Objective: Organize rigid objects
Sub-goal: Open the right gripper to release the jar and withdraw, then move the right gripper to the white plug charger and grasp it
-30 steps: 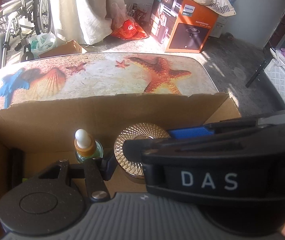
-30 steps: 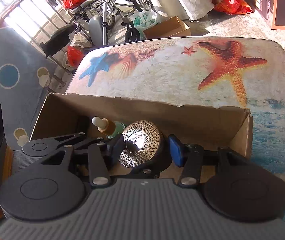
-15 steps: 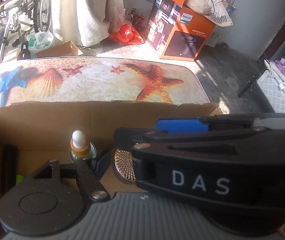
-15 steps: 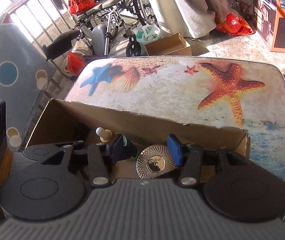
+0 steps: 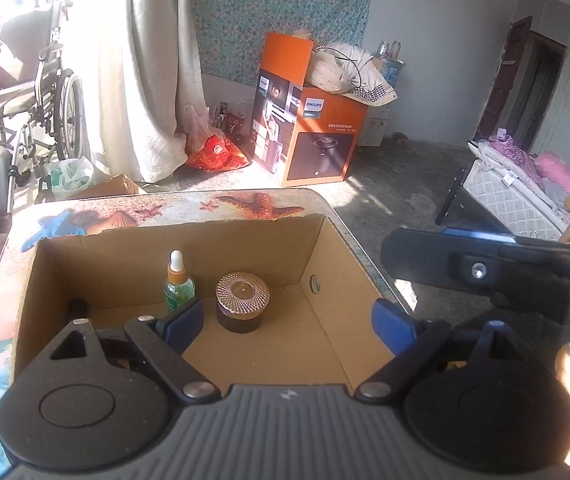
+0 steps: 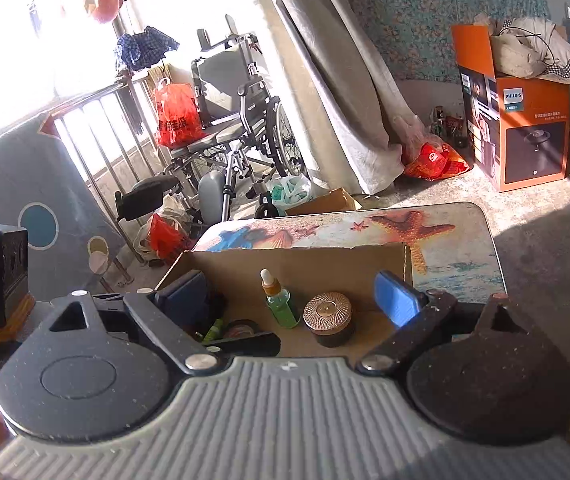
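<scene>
The cardboard box holds a dropper bottle beside a gold-lidded jar; both grippers' fingers, just opened, are spread and empty.

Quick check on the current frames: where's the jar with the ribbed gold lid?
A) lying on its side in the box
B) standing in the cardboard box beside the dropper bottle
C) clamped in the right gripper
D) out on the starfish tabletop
B: the jar stands upright on the floor of the cardboard box, just right of the dropper bottle, with nothing gripping it.
</scene>
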{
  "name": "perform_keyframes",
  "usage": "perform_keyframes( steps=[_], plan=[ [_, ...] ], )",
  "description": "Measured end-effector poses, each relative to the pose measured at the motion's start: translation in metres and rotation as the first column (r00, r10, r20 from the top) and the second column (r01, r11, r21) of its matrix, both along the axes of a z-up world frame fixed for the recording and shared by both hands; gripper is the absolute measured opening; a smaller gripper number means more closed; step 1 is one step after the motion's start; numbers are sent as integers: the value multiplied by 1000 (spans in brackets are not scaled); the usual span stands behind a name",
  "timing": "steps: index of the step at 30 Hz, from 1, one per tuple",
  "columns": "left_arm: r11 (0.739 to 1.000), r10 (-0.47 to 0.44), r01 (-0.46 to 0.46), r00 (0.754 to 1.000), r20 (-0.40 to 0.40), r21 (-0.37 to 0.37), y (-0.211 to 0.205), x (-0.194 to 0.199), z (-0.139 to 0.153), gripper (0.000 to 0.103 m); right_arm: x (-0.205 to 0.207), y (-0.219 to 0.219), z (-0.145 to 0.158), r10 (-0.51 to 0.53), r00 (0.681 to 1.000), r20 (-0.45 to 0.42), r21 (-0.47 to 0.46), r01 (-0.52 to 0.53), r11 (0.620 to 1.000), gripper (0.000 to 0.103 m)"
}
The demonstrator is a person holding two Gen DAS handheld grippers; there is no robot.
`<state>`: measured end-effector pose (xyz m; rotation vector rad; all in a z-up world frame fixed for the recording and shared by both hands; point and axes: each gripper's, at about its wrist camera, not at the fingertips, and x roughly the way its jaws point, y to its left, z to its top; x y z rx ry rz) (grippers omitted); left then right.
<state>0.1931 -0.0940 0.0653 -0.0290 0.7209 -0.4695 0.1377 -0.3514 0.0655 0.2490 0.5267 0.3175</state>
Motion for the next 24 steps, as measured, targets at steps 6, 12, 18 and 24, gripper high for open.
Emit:
perform_keyframes(
  steps=[6,12,18,24],
  plan=[
    [1000,4,-4,1000,-5,24,18,-56,-1,100,-77,-14,-13,-16,1000,-25,88,18,996,102],
    [994,50,-48,999,-13,102,40,-102,-15,101,-133,6,-32,-119,993,-9,-166,116,979,102],
    [994,107,-103,991,-83,45,78,-127,-34,103,-166,43,-46,-101,993,60,-430,118,895,102],
    [991,120,-126,984,-128,-40,105,-142,-47,103,-171,66,-44,-59,994,88,-436,92,895,102]
  ],
)
